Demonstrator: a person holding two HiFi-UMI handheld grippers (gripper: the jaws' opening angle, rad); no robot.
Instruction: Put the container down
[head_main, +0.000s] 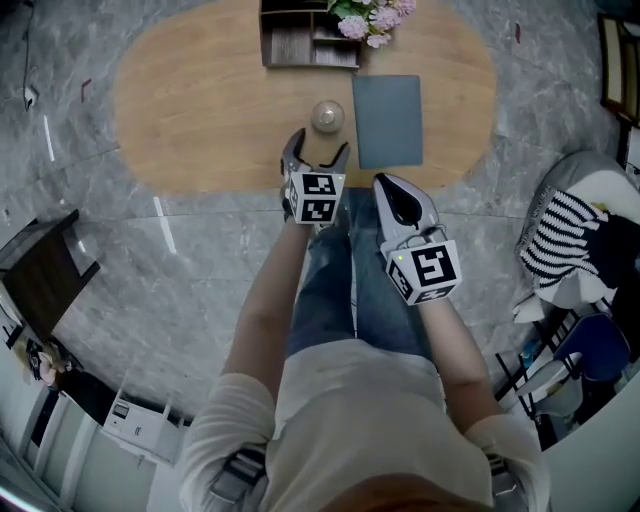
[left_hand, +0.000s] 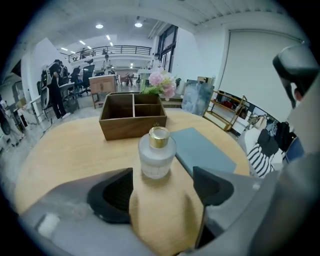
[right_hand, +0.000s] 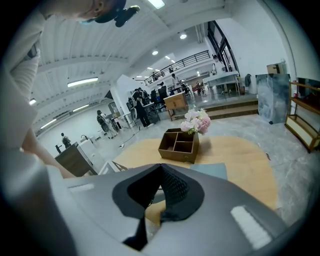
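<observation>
Left jaws apart before container (left_hand: 156, 154), pad (left_hand: 205, 151)

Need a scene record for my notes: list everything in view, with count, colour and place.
table: 1, light wood, oval, on grey marbled floor
bottle: 1, frosted with gold cap, upright on the table, just beyond the left gripper's jaws
pad: 1, grey-blue, flat, right of the bottle
organiser box: 1, dark brown, compartments empty, far side of the table
flowers: 1 bunch, pink, behind the box
striped cloth: 1, black-and-white, off the table, right
left gripper: grey, open, empty
right gripper: grey, shut, empty
</observation>
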